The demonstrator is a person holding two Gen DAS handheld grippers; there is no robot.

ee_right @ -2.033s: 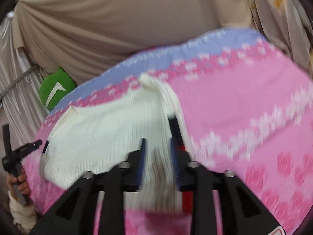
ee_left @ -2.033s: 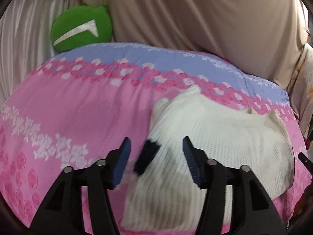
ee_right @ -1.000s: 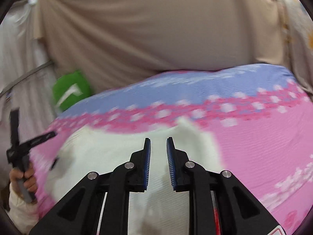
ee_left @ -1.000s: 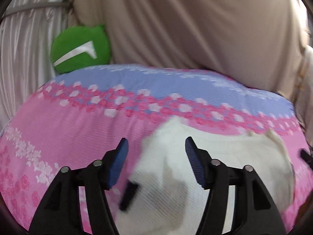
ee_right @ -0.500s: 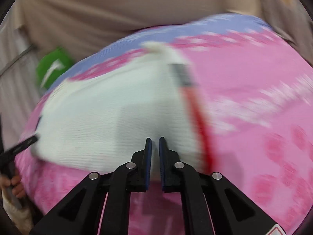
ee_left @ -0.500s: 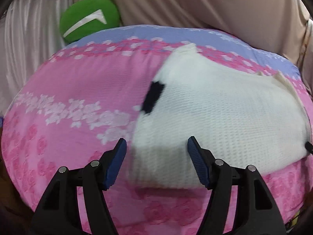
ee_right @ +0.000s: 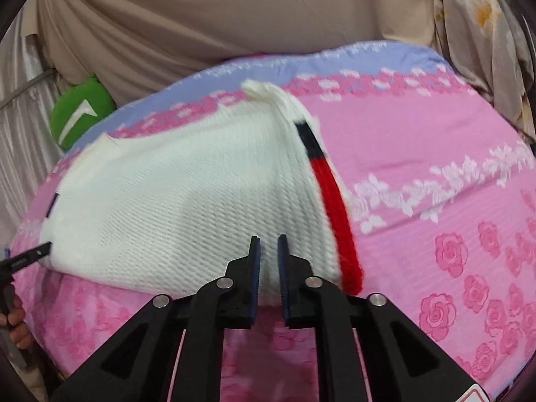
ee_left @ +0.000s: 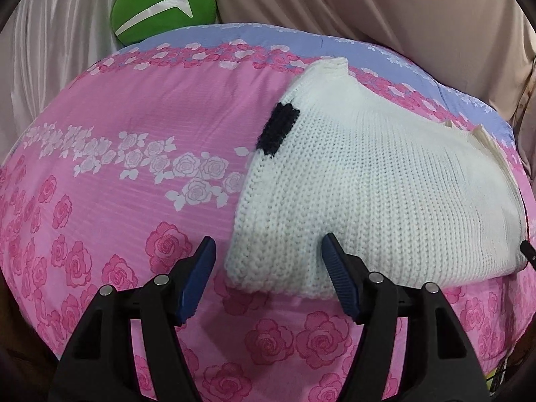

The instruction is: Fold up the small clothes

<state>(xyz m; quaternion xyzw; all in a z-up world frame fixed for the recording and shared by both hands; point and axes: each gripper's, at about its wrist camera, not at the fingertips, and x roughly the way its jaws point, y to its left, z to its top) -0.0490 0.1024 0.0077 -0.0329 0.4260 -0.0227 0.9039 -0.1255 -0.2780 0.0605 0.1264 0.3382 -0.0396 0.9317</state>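
A white knit sweater (ee_left: 368, 184) lies folded on the pink rose-print bedspread (ee_left: 117, 174); it has a black patch (ee_left: 278, 127) on its left edge. In the right wrist view the sweater (ee_right: 187, 194) shows a red and dark stripe (ee_right: 335, 201) along its right edge. My left gripper (ee_left: 268, 268) is open and empty, its jaws straddling the sweater's near left corner. My right gripper (ee_right: 268, 261) has its jaws nearly closed with a narrow gap, just at the sweater's near edge, holding nothing I can see.
A green plush cushion (ee_left: 160, 3) sits at the far left corner of the bed, also seen in the right wrist view (ee_right: 80, 114). Beige drapes (ee_right: 217, 16) hang behind the bed. The left gripper's tip (ee_right: 30, 254) shows at the left edge.
The right gripper let go of the sweater's striped edge, which now lies flat. Both grippers came back down to the sweater's near edge. The right jaws opened slightly.
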